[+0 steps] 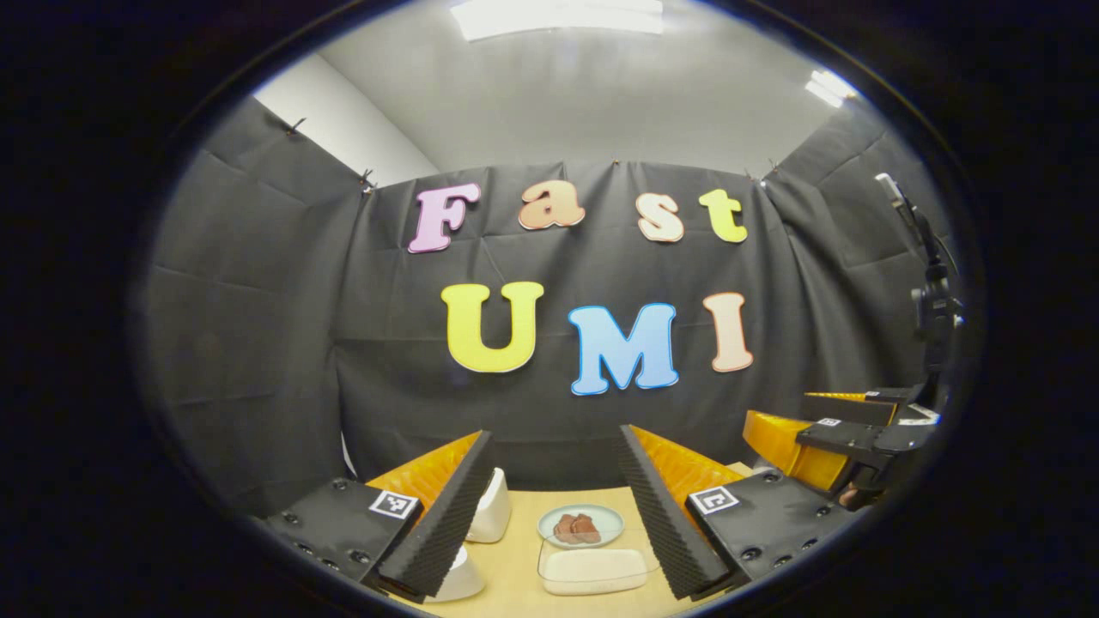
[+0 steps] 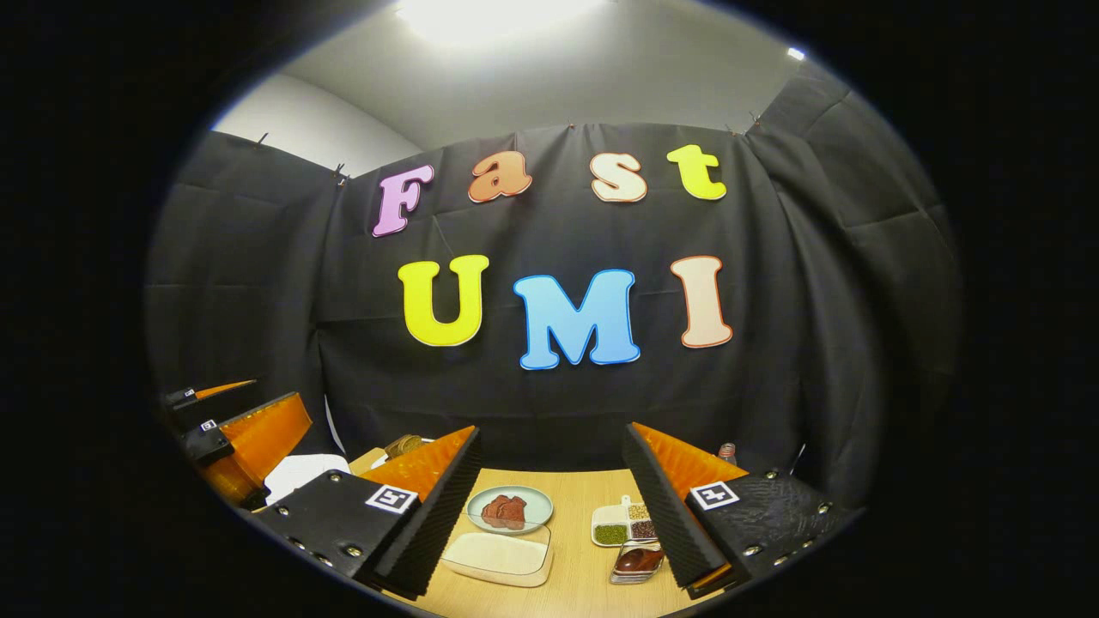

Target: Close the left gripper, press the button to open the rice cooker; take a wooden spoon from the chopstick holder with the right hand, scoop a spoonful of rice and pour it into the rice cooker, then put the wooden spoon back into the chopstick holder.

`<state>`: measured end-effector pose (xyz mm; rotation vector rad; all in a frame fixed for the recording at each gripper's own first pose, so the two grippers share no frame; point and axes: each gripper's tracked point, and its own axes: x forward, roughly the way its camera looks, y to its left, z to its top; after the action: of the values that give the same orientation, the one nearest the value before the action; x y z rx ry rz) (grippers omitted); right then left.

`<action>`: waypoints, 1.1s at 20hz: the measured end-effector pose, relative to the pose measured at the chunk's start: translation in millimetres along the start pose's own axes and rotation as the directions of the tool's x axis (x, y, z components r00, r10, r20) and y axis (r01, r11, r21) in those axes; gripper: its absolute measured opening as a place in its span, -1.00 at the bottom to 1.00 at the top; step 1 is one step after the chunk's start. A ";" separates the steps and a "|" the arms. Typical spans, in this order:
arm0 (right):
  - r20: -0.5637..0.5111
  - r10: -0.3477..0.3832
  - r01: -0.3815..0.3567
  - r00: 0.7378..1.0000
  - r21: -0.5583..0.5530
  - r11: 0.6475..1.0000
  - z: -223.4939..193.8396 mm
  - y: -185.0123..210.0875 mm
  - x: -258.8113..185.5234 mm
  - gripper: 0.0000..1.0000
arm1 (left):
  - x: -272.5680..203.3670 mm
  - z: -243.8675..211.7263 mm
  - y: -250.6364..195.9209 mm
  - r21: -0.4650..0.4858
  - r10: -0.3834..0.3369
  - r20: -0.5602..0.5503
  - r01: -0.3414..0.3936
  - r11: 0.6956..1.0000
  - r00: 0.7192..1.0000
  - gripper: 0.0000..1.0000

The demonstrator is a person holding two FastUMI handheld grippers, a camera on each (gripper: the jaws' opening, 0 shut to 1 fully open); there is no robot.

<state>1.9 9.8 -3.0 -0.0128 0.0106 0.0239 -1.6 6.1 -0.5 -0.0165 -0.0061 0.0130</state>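
My left gripper is open and held above the wooden table. Behind its left finger a white rounded appliance, apparently the rice cooker, is partly hidden. Between the fingers lies a clear box of white rice. My right gripper is open too, with nothing in it, above the same rice box. The left gripper shows at the far left, over the white appliance. A brown wooden piece pokes up behind my left finger; what it is I cannot tell. The right gripper hovers at the right.
A pale plate with brown meat sits behind the rice box. To the right are a divided dish of seasonings, a small dish of dark sauce and a small bottle. A stand with a device rises at right.
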 end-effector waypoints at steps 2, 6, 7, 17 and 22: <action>-0.001 0.002 -0.002 1.000 -0.004 1.000 -0.8 0.5 0.0 0.99 | 0.4 -0.7 2.3 -0.002 0.005 -0.002 -0.005 1.000 1.000 1.00; -0.007 -0.003 0.003 1.000 -0.004 1.000 -2.8 -1.9 0.1 0.99 | 3.6 -2.9 7.4 -0.006 0.014 -0.006 -0.014 1.000 1.000 1.00; -0.009 -0.004 0.004 1.000 -0.005 1.000 -4.0 -2.1 1.1 0.99 | 4.6 -3.2 9.1 -0.006 0.016 -0.007 -0.016 1.000 1.000 1.00; -0.037 0.017 -0.018 0.999 -0.008 1.000 -12.0 3.2 -11.6 0.99 | 12.0 -62.8 48.0 -0.038 0.020 -0.115 -0.025 0.999 0.993 0.97; -0.048 0.010 -0.012 0.999 -0.038 0.999 -17.3 3.5 -17.0 0.99 | 12.1 -125.7 112.7 -0.120 0.073 -0.250 -0.105 0.987 0.966 0.19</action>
<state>-15.4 12.7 -20.2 -0.0515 0.0584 0.0349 9.9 116.8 -128.0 -0.1515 0.2416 0.1007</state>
